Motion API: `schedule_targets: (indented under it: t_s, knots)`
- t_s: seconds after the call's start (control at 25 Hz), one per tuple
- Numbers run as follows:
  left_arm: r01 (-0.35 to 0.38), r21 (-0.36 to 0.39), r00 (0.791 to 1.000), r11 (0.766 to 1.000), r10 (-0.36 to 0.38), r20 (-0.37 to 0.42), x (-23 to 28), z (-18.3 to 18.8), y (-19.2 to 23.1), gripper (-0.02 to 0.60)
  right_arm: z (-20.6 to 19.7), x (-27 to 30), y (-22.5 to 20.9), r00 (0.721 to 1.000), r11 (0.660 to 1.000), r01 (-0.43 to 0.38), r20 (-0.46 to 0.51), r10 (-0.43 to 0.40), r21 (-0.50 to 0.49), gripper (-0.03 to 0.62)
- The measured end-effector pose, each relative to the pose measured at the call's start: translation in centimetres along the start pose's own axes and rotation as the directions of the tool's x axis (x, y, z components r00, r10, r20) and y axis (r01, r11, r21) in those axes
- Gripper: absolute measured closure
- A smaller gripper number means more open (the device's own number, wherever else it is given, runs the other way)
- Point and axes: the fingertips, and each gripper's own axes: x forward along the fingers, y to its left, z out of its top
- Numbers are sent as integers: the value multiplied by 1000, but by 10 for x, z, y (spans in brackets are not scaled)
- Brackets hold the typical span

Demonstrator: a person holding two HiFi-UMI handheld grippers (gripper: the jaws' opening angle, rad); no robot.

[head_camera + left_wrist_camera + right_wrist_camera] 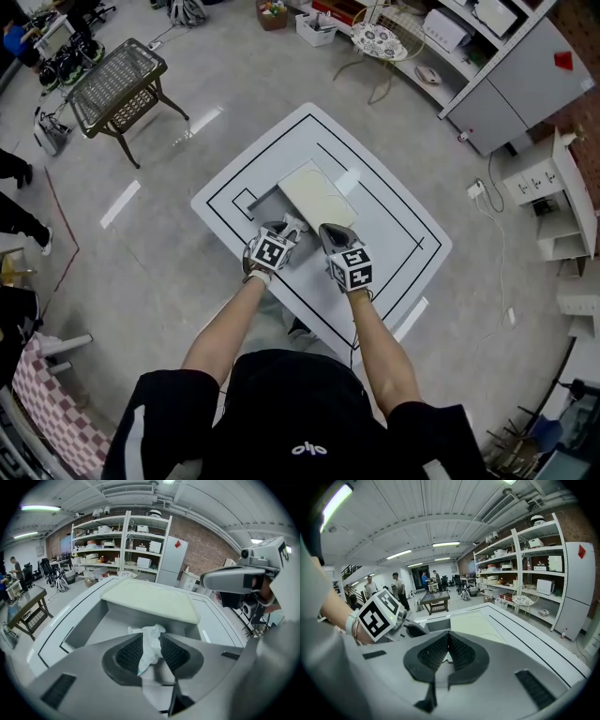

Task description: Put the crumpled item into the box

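Observation:
A crumpled white paper wad (151, 644) is pinched between the pads of my left gripper (151, 638), which is shut on it. The wad hangs over the open near part of the grey box (89, 620). A cream lid (150, 599) covers the box's far part. In the head view the left gripper (291, 226) is at the box's (267, 199) near edge, and the right gripper (331, 231) is just beside it over the white table (394, 234). The right gripper (449, 638) is shut with nothing between its pads. Its view shows the lid (476, 627) and the left gripper's marker cube (378, 614).
The table has black lines and drops off at its edges to a grey floor. A metal mesh table (117, 80) stands far left. Shelving (487, 37) and a round white table (380, 42) are at the back right. People (397, 590) stand far off.

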Motion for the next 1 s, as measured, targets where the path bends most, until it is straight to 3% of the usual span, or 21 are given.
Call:
schedule_targets:
  t_s: [0.16, 0.32, 0.56, 0.8, 1.0]
  knots:
    - [-23, -5, 995, 1000, 23, 92, -31, 19, 0, 479, 11, -10, 5, 1000, 1000, 7, 30, -6, -11, 586]
    - [-46, -8, 974, 999, 47, 222, -74, 49, -3, 501, 27, -26, 13, 997, 999, 6, 74, -3, -37, 586]
    - [-81, -3, 896, 997, 74, 437, -155, 95, -16, 570, 62, -59, 31, 986, 995, 3, 166, 14, -105, 586]
    - [-98, 43, 808, 994, 54, 587, -230, 125, -53, 574, 97, -104, 52, 962, 984, 6, 269, 42, -175, 586]
    - [-108, 58, 772, 992, 47, 634, -260, 124, -78, 574, 111, -135, 65, 946, 979, 4, 319, 62, -204, 586]
